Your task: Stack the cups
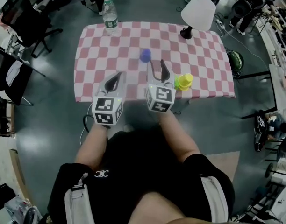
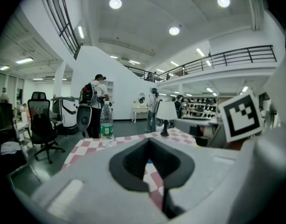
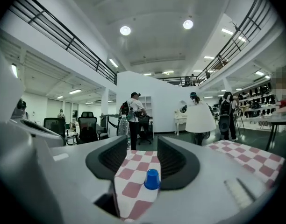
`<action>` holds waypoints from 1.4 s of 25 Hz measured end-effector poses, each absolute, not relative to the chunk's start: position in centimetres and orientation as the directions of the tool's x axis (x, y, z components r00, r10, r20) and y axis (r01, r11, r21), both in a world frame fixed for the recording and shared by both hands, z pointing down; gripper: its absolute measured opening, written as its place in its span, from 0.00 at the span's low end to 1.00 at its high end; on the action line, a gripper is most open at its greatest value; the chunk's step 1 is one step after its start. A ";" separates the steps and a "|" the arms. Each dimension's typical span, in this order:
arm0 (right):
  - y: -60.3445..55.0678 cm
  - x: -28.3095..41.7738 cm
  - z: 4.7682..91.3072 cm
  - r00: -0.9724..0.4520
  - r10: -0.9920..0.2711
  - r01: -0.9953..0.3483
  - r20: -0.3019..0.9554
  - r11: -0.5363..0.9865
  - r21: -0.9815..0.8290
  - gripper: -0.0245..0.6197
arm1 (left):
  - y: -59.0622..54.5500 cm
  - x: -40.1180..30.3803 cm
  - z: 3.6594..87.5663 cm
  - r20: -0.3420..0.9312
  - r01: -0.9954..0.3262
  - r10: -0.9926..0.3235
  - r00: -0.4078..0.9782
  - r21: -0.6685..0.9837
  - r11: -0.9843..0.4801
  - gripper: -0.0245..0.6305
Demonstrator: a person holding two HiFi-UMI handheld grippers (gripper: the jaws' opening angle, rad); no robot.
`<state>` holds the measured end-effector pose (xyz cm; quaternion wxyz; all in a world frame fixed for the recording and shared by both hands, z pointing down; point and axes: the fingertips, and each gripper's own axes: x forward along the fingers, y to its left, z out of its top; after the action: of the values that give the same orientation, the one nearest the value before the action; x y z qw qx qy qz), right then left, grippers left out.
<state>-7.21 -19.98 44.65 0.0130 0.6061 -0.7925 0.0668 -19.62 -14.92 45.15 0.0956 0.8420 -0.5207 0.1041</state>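
- Water bottle (image 1: 110, 15): upright at the far left of the checkered tablecloth (image 1: 94, 73), well away from the cups, so I see little risk there.
- Left gripper (image 1: 117, 75): jaws pressed together with nothing in them, low over the near edge of the cloth. If it drifts right, it could crowd the other gripper's approach.
- Blue cup (image 1: 145, 55): stands alone mid-table, ahead of both grippers and untouched. It looks light, so one jaw arriving before the other could tip it or skid it away.
- Right gripper (image 1: 156, 64): jaws spread and holding nothing. In its own view the blue cup sits framed between them but farther out. A squeeze made too early would close on air.
- Yellow and green cups (image 1: 183, 81): nested together just right of the right gripper, near the table's front edge. A sideways swing of that gripper's body could knock them to the floor.
- Table lamp (image 1: 197, 14): at the far right corner, clear of the work.
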 end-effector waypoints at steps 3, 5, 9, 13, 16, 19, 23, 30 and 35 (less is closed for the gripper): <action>-21.7 -8.3 46.5 -0.230 -0.965 -0.971 0.128 0.219 -0.091 0.43 | -14.6 -21.1 45.7 0.290 -0.905 -0.860 0.420 0.056 -0.422 0.04; -22.9 -8.8 47.6 -0.199 -0.970 -0.979 0.139 0.190 -0.074 0.44 | -14.5 -21.9 46.1 0.301 -0.908 -0.860 0.412 0.060 -0.414 0.04; -25.1 -9.4 50.3 -0.151 -0.970 -0.988 0.189 0.143 -0.058 0.44 | -14.6 -23.2 46.9 0.323 -0.913 -0.857 0.402 0.068 -0.403 0.04; -27.2 -9.3 53.5 -0.107 -0.959 -0.994 0.263 0.098 -0.047 0.44 | -15.0 -24.1 47.6 0.345 -0.916 -0.852 0.394 0.075 -0.394 0.04; -28.6 -8.8 55.5 -0.071 -0.949 -0.997 0.307 0.061 -0.043 0.44 | -15.3 -24.8 48.2 0.361 -0.918 -0.847 0.389 0.078 -0.388 0.04; -29.8 -8.4 57.3 -0.047 -0.939 -0.999 0.340 0.038 -0.036 0.44 | -15.6 -25.3 48.7 0.376 -0.920 -0.843 0.385 0.080 -0.384 0.04; -31.0 -8.1 59.9 -0.036 -0.920 -0.999 0.390 0.026 -0.029 0.44 | -15.9 -25.8 49.4 0.396 -0.922 -0.836 0.379 0.081 -0.380 0.04; -32.1 -7.7 64.2 -0.046 -0.878 -0.998 0.476 0.020 -0.060 0.44 | -16.2 -26.4 50.1 0.423 -0.927 -0.830 0.364 0.073 -0.369 0.04; -32.5 -7.6 65.6 -0.043 -0.857 -0.998 0.513 0.011 -0.066 0.44 | -15.9 -26.9 50.3 0.440 -0.931 -0.827 0.351 0.073 -0.357 0.04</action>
<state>-7.57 -32.54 65.60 0.1671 0.6711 -0.6910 0.2101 -26.92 -15.94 50.29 0.1575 0.8066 -0.5449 0.1664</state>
